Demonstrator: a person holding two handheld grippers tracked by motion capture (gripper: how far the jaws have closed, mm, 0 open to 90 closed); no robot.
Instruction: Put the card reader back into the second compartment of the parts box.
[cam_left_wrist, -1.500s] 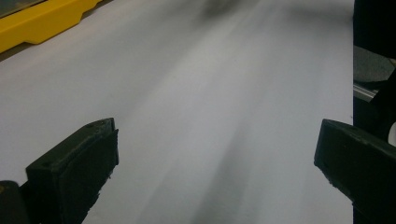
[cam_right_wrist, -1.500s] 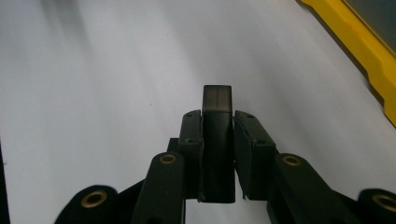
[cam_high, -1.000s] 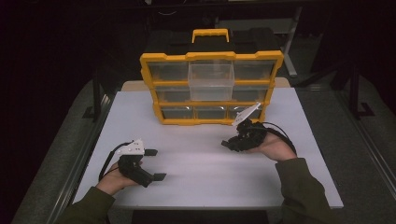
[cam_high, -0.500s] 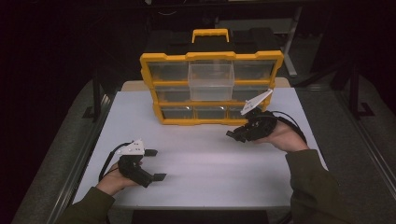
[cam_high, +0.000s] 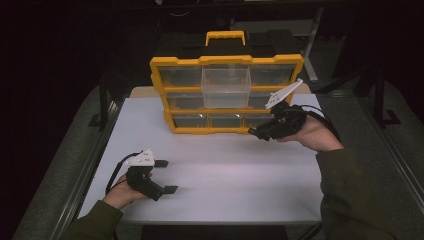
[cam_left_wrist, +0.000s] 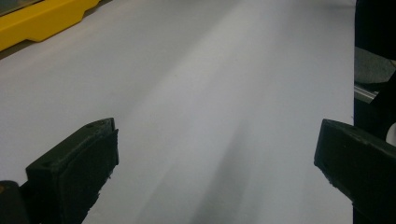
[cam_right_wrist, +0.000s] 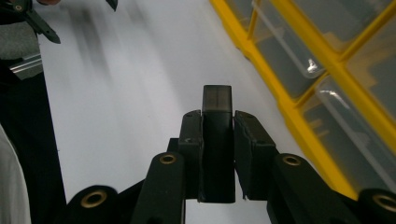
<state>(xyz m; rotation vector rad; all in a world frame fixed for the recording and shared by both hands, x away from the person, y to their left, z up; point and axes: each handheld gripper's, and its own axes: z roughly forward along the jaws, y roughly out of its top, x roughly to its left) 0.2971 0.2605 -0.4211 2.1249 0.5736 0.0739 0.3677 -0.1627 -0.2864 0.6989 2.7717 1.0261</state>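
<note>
Holding a small dark block (cam_right_wrist: 217, 140) pinched between its closed jaws, the right gripper (cam_high: 261, 133) hovers just before the yellow drawer organizer (cam_high: 227, 61). Better to aim it squarely at the pulled-out clear drawer (cam_high: 226, 86) above the fingertips. The left gripper (cam_high: 166, 176) rests open, empty.

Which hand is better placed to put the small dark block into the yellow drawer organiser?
Right. The right gripper already clamps the small dark rectangular block beside the yellow drawer organiser, near its pulled-out clear drawer. The left gripper sits open, far back.
</note>
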